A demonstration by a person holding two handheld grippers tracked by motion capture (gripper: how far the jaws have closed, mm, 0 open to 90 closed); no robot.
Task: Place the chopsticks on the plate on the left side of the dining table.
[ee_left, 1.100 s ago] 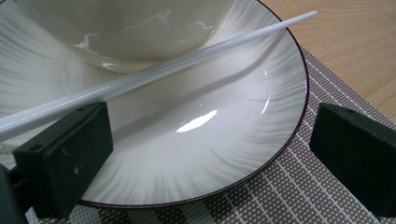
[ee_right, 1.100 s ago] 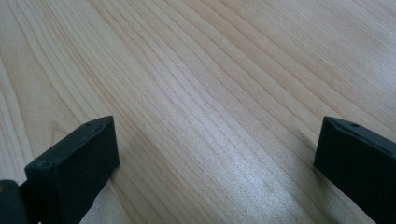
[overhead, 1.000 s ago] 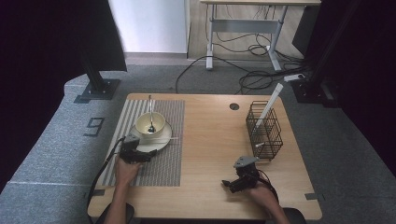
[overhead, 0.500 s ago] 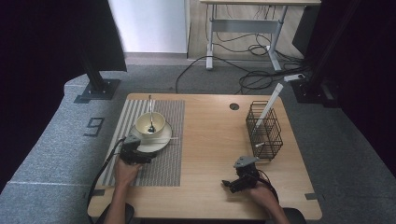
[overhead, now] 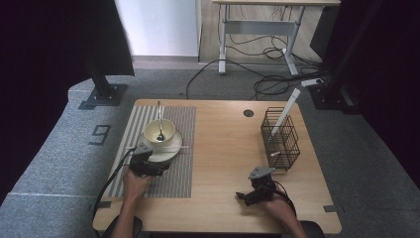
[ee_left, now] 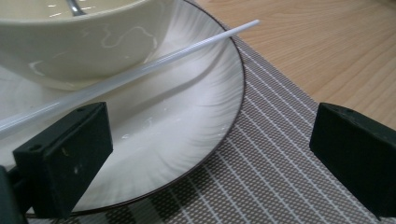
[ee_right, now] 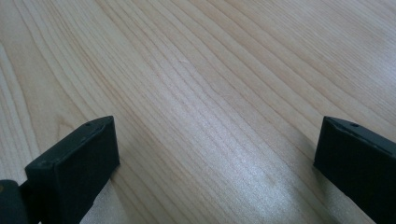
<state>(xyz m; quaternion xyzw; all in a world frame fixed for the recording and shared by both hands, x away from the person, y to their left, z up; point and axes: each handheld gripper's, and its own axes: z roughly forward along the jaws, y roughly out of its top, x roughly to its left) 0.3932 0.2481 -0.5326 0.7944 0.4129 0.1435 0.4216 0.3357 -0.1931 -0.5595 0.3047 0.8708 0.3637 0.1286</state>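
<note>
I am seeing the left gripper gaping by the thin, slippery chopstick on the plate; pinching mid-shaft seems best. The right gripper is gaping, idling.

One bowl, one plate, one spoon, one placemat, one wire basket, two white sticks.

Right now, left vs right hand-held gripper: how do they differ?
The left hand-held gripper sits at the plate rim over the striped placemat, with a white stick lying across the plate just ahead of one jaw; the right hand-held gripper faces bare wooden table. In the high view, left is by the bowl, right nearer the wire basket. Both are open and hold nothing.
</note>
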